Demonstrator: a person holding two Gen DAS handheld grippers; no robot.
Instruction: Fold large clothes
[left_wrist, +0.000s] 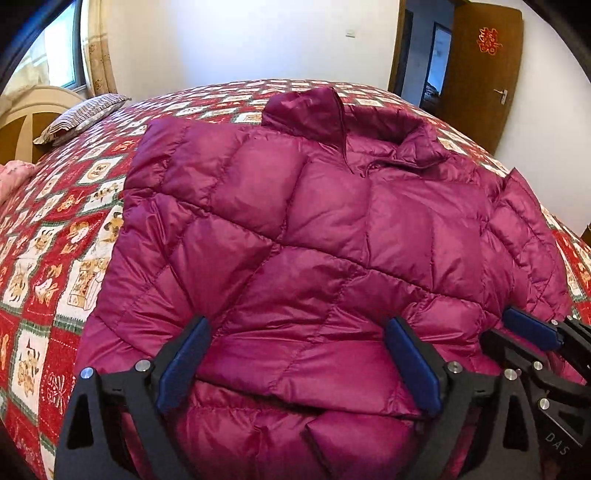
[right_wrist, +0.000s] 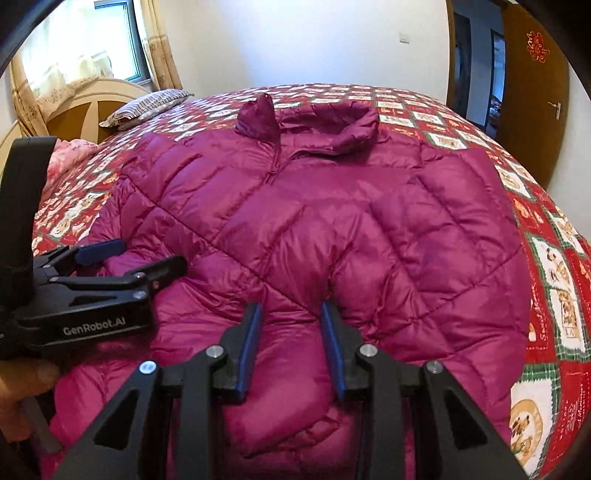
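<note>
Magenta: one jacket (left_wrist: 314, 229), two pillows (left_wrist: 79, 118), one bed (left_wrist: 55, 258).

The left hand-held gripper (left_wrist: 299, 363) is matte black, its two fingers faced with blue pads (left_wrist: 181, 369) and its triangular cut-out arms pinned by round silver screws. The right hand-held gripper (right_wrist: 291, 347) is built the same. At the left of the right wrist view, white lettering reads "GenRobot.AI" on the black body.

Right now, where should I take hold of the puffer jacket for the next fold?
Probably grip the puffer jacket at its near hem, coming from the near bed edge. Collar lies far; both sleeves are folded in, so lifting the hem folds it lengthwise.
</note>
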